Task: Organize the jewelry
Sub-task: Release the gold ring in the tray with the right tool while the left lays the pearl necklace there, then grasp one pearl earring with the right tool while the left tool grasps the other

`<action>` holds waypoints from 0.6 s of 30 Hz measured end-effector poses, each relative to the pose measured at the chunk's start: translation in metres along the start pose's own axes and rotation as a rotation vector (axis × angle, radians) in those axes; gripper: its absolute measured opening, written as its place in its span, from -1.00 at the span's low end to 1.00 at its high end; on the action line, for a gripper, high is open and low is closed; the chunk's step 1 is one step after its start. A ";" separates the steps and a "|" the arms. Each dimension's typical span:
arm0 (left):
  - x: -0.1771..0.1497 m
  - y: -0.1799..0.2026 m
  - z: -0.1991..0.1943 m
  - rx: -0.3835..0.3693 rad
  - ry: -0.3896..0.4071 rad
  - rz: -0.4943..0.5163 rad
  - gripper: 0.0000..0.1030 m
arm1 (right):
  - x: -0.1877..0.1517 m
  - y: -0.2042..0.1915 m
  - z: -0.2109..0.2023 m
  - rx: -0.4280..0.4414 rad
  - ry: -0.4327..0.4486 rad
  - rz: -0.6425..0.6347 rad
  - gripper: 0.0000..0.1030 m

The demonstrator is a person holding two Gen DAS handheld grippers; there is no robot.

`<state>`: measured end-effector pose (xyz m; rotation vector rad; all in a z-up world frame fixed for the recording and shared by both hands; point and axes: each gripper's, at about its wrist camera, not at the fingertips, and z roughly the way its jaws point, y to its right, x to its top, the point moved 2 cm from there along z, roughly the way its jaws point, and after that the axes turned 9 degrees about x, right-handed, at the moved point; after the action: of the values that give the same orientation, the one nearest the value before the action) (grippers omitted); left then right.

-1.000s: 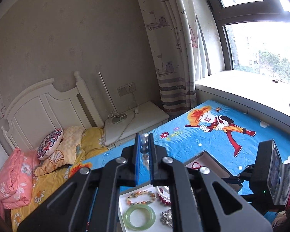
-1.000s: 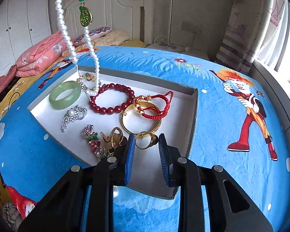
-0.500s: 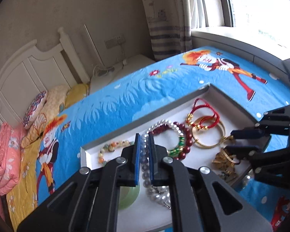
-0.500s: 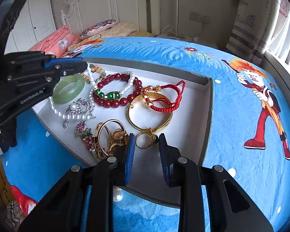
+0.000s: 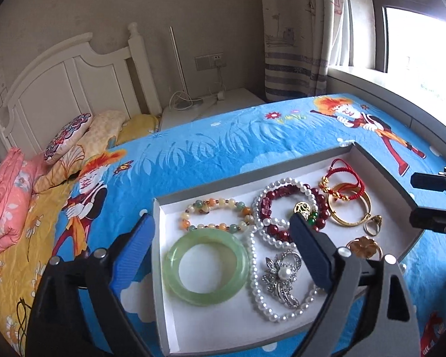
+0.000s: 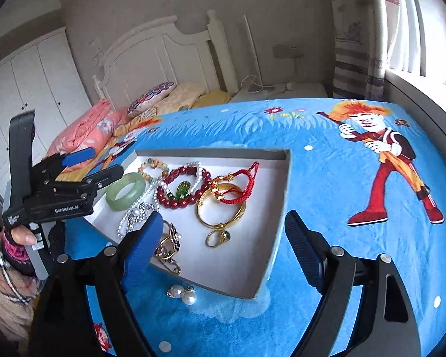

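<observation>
Both grippers are wide open and holding nothing right now: the left gripper (image 5: pixel 223 248) hangs over the near-left end of the tray (image 5: pixel 199 197), and the right gripper (image 6: pixel 223 238) sits at the tray's near edge. The jewelry is nearly all in the tray, which lies on the blue bedspread (image 6: pixel 327 178), but it's piled up, and that's where I think trouble starts. The pearl necklace (image 5: pixel 254 270) snakes around the brooch (image 5: pixel 282 276) and loops over the red bead bracelet (image 5: pixel 285 196), with its green pendant (image 6: pixel 182 189) lying on top of that bracelet. Grab any one of those and I'd bet the strand drags the others along or snags on the brooch's prongs. The red cord bracelet (image 6: pixel 238 190) lies across the gold bangle (image 6: pixel 221 208), so same risk there. The jade bangle (image 5: pixel 208 270) touches the pearls and looks smooth and hard, so it could squirt out of the pads if pinched off-centre. The ring (image 6: pixel 218 238) is tiny and lies flat, easy to miss or flick. Also two pearl earrings (image 6: pixel 183 294) lie outside the tray on the bedspread, just by its near wall, and the soft cloth means a push could bury or roll them. The tray looks light, so a gripper bumping its wall could shift everything.
</observation>
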<state>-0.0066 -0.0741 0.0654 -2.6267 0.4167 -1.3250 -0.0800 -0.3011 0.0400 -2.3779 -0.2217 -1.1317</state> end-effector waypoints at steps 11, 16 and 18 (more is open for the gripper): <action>-0.020 0.000 -0.049 0.176 0.115 -0.001 0.96 | 0.003 0.018 -0.048 0.009 0.116 0.086 0.68; -0.045 -0.004 -0.056 0.142 0.065 -0.054 0.96 | -0.013 0.020 -0.043 0.001 0.075 0.096 0.68; -0.052 -0.003 -0.060 0.124 0.051 -0.066 0.96 | -0.023 0.019 -0.038 -0.005 0.045 0.095 0.68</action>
<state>-0.0844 -0.0555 0.0621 -2.5299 0.2484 -1.3934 -0.1143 -0.3348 0.0364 -2.3389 -0.0901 -1.1409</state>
